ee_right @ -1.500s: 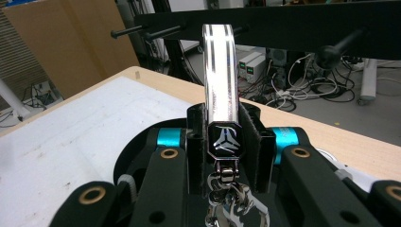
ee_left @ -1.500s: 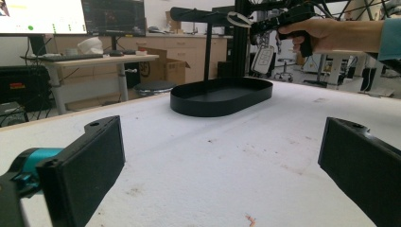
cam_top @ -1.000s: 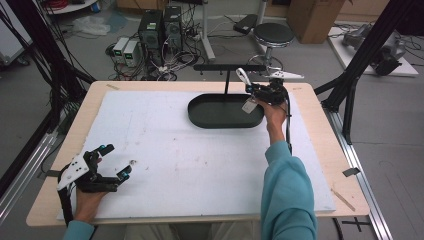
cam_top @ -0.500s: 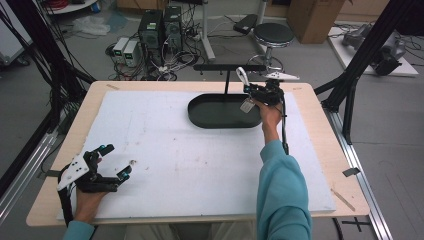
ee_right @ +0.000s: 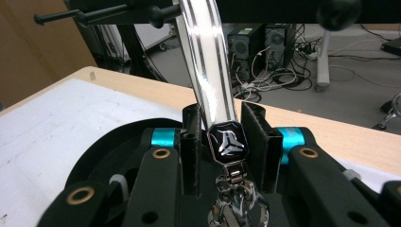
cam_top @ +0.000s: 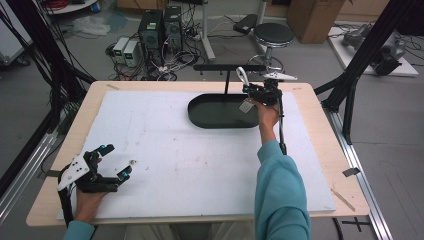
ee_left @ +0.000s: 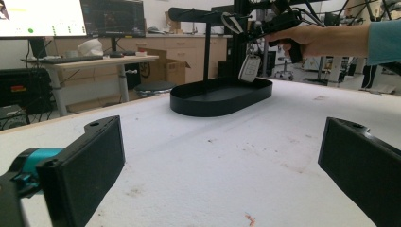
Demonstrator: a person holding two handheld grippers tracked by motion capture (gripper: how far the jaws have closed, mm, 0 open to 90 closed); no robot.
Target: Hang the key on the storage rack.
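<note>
White foam-topped table (cam_top: 200, 165), oval black tray (cam_top: 220, 117), right claw (ee_right: 221, 142) loosening around glossy strap (ee_right: 208, 61), left claw (cam_top: 114, 161) spread.

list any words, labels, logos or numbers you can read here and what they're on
No readable words or numbers.
Keyring badge: a silver three-pronged emblem, no letters.
Key fob hanging over the tray: any marks too small to read.
Monitor: screen content too blurred to read.
Right gripper: no lettering on its black pads.
</note>
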